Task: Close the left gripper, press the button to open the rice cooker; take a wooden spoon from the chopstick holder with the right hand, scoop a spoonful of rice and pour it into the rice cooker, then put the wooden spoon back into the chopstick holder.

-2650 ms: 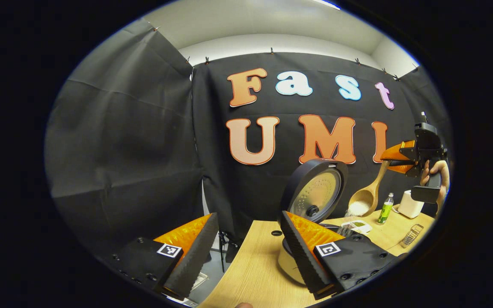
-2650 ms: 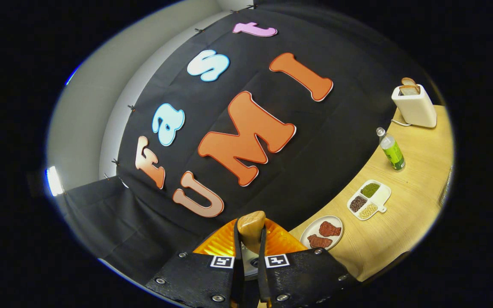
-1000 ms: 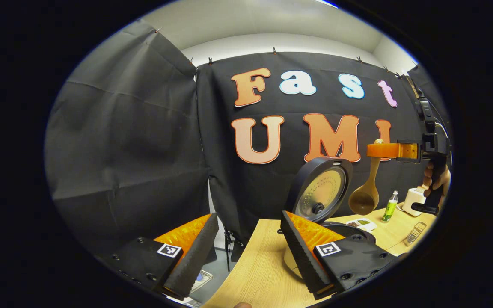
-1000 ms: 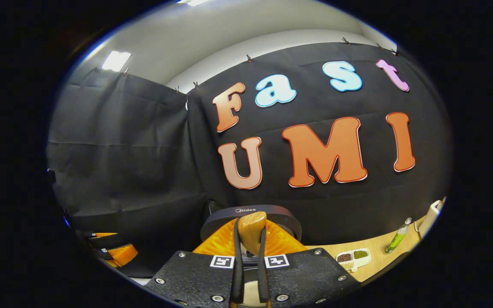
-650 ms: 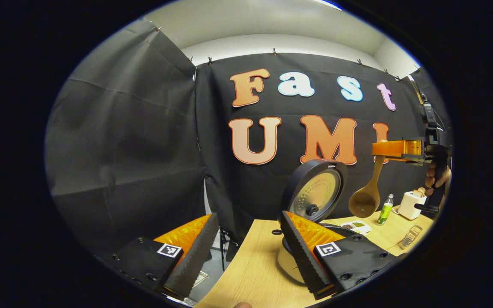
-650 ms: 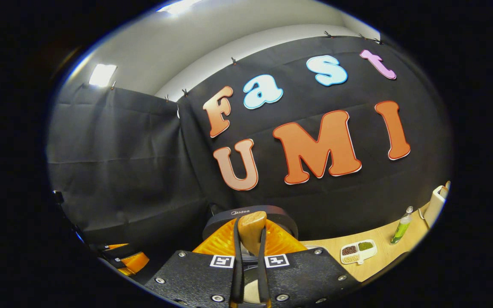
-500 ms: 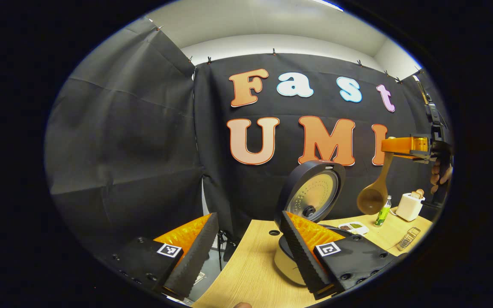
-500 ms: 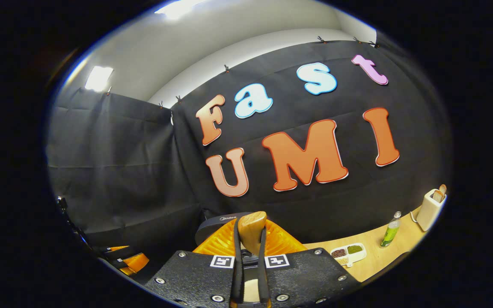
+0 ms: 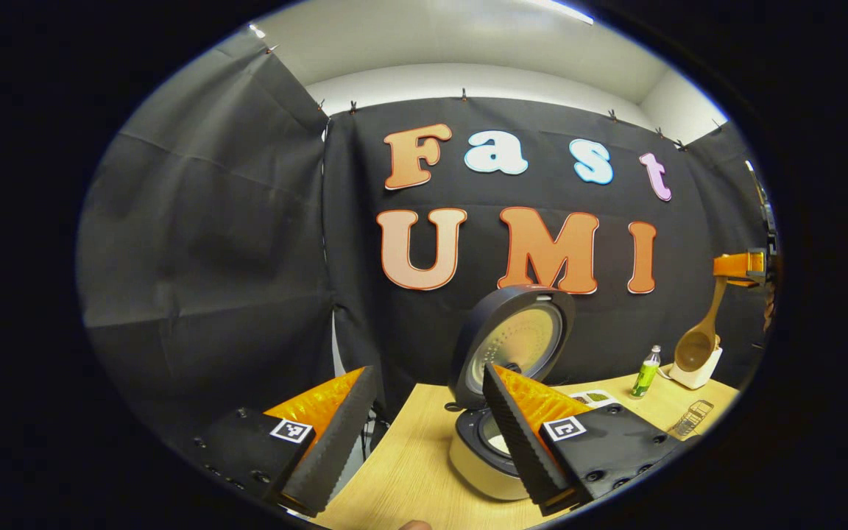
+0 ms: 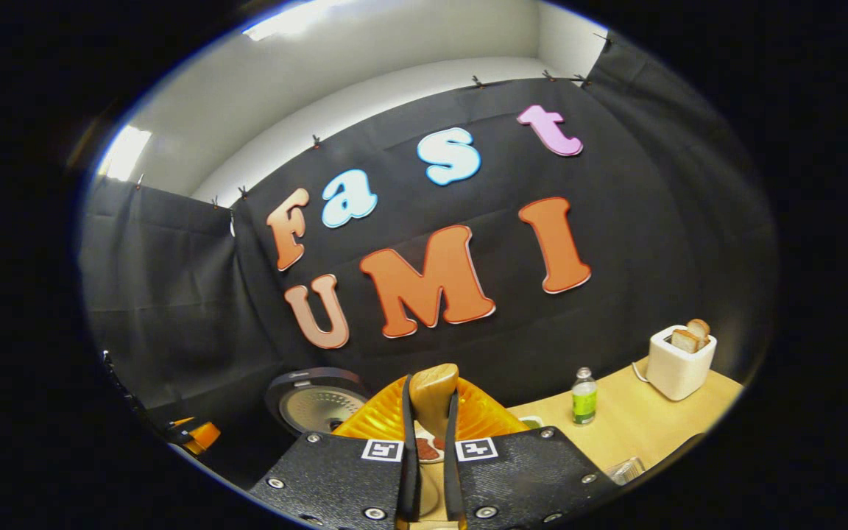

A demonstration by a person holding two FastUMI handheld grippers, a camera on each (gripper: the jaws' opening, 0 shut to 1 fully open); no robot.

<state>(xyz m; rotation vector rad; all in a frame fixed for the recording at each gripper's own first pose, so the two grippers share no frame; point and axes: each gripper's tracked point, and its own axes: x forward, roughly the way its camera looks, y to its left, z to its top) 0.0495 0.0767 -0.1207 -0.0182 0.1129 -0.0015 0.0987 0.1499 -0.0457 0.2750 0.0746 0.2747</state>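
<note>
Right gripper view: wooden spoon [image 10: 432, 394], handle end clamped between both fingers of right gripper [image 10: 428, 471], held in the air. Rice cooker [image 9: 501, 412]: lid raised, on table [image 9: 409, 478]. Left gripper [image 9: 424, 434]: fingers apart, holding nothing.

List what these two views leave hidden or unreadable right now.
- Chopstick holder: the wire rack at the left gripper view's edge may be it, too small to tell.
- Rice cooker pot: the left gripper finger covers part of it, so the rice level is unclear.
- Wooden spoon: right gripper view shows the handle end; the right gripper hides the bowl.
</note>
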